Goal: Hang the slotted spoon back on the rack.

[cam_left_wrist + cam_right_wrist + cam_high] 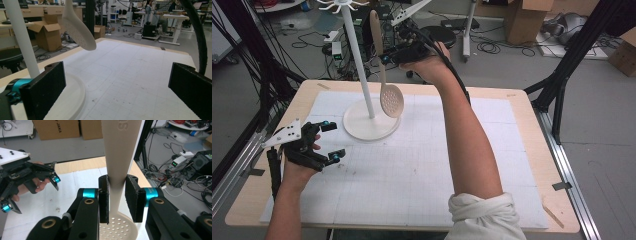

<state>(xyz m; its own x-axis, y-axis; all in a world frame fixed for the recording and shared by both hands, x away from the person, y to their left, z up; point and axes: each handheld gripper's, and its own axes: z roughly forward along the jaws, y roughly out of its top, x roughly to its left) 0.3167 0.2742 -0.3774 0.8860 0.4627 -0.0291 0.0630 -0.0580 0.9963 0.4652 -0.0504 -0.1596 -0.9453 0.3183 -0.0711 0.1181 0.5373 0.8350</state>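
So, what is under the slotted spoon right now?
The spoon, held by the right gripper, hangs over the stand's round base and the white mat. The base part directly behind its bowl is covered.

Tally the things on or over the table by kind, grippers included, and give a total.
Grippers: 2, the left gripper open, the right gripper shut on the spoon
Slotted spoon: 1
White stand: 1
Grid mat: 1
Total: 5

Cream perforated skimmer [392,100]; white stand [371,125]; grid-lined white mat [427,165].
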